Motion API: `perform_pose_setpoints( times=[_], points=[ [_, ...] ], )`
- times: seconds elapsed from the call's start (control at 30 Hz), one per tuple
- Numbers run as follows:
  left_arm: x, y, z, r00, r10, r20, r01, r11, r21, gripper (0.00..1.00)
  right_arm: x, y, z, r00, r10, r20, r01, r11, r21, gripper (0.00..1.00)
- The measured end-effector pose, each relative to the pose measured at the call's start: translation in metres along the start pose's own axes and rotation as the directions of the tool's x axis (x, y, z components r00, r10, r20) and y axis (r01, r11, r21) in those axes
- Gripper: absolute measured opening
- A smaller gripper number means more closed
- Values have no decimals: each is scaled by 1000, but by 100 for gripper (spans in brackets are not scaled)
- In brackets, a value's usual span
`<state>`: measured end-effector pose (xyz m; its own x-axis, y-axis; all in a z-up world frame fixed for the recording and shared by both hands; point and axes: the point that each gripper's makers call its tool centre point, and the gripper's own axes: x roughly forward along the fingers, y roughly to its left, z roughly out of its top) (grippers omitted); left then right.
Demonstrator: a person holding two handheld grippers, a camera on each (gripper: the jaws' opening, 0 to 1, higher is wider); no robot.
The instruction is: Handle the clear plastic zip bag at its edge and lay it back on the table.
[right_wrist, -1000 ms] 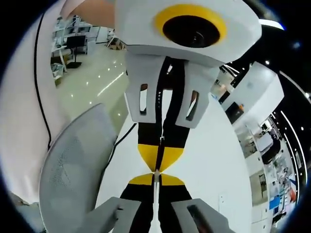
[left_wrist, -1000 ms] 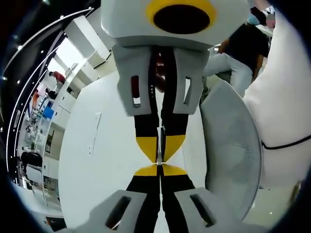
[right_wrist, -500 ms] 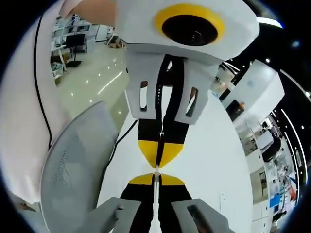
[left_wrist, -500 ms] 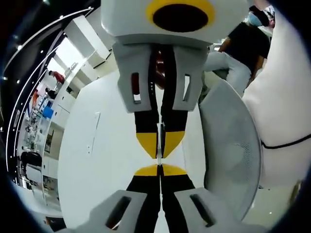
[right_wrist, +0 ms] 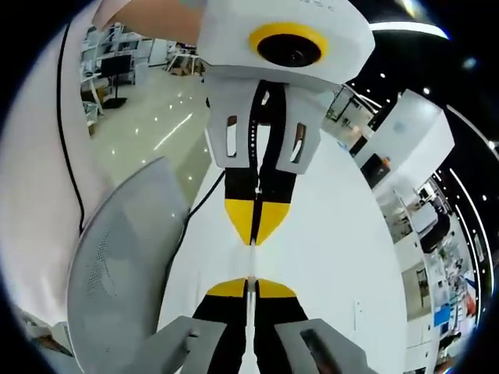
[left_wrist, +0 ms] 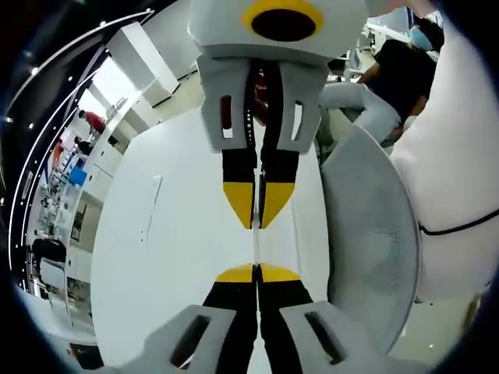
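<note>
The clear zip bag (left_wrist: 255, 248) shows edge-on as a thin pale line stretched between two gripper tips, above the white table (left_wrist: 171, 257). In the left gripper view my left gripper (left_wrist: 256, 271) rises from the bottom, its yellow-tipped jaws shut on one end of the bag. Facing it from above, my right gripper (left_wrist: 256, 224) is shut on the other end. The right gripper view mirrors this: right gripper (right_wrist: 251, 282) below, left gripper (right_wrist: 252, 240) above, the bag (right_wrist: 250, 261) a thin strip between them.
A grey mesh chair (left_wrist: 374, 241) (right_wrist: 117, 265) stands at the table's edge beside the grippers. A person in white (left_wrist: 456, 156) is close behind it. Another person in a black top (left_wrist: 398, 70) sits farther off. A small flat strip (left_wrist: 150, 210) lies on the table.
The two grippers have drawn apart, so the gap between their tips has widened and more of the bag's thin edge shows between them. Both stay shut.
</note>
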<state>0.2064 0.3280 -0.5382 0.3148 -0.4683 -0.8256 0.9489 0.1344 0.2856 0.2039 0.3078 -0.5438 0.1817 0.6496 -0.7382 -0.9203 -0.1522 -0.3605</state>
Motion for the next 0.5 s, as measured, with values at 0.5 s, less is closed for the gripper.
perform_pose_setpoints(
  times=[0.5],
  points=[
    [1,1,-4,1000,2,6,-2,1000,-14,0,-1,-1,-7,1000,-3,-12,3,1000,13,0]
  ],
)
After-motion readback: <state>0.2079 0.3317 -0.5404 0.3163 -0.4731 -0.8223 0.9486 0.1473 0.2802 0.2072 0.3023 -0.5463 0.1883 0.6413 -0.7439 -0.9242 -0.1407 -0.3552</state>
